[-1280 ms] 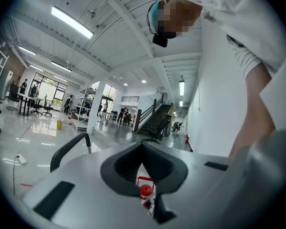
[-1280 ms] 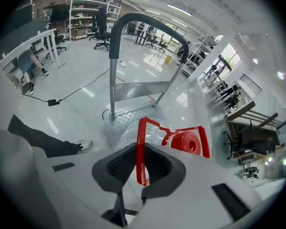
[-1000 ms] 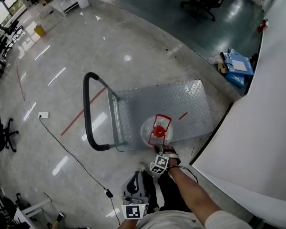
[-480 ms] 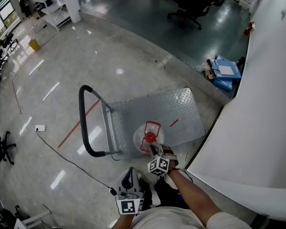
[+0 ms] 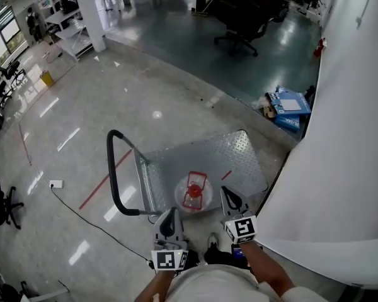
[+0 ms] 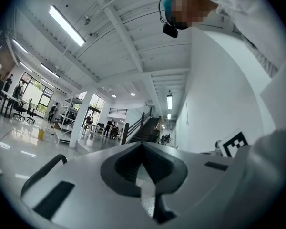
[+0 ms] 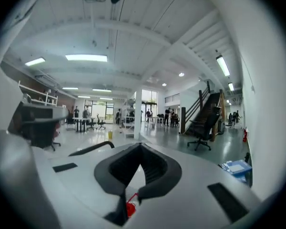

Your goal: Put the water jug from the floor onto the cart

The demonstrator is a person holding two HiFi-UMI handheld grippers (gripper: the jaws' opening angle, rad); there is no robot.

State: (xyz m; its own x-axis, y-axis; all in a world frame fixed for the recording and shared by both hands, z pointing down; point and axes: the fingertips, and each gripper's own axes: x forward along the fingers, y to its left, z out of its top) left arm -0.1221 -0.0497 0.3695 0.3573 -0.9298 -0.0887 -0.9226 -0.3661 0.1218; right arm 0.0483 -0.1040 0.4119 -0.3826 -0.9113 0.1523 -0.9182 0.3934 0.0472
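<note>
The clear water jug point(image 5: 193, 192), with a red cap and a red handle, stands upright on the steel cart point(image 5: 230, 153), at its near edge by the black push handle point(image 5: 115, 172). My right gripper point(image 5: 226, 191) hangs just right of the jug, apart from it, jaws shut with nothing between them. My left gripper point(image 5: 171, 212) is nearer me, left of the jug, also shut and empty. In the right gripper view the red cap point(image 7: 130, 209) shows below the closed right gripper point(image 7: 142, 148). The left gripper view has the closed left gripper point(image 6: 143, 146) pointing level across the hall.
A white wall point(image 5: 340, 156) runs close along the cart's right side. Blue boxes point(image 5: 290, 107) lie on the floor beyond the cart. A cable and socket point(image 5: 55, 184) and a red tape line point(image 5: 104, 180) lie to the left. An office chair point(image 5: 239, 24) and shelves point(image 5: 66, 21) stand farther off.
My right gripper has left the jug's top, drawn back to the jug's right and closed. The left gripper has risen. The jug stays on the cart.
</note>
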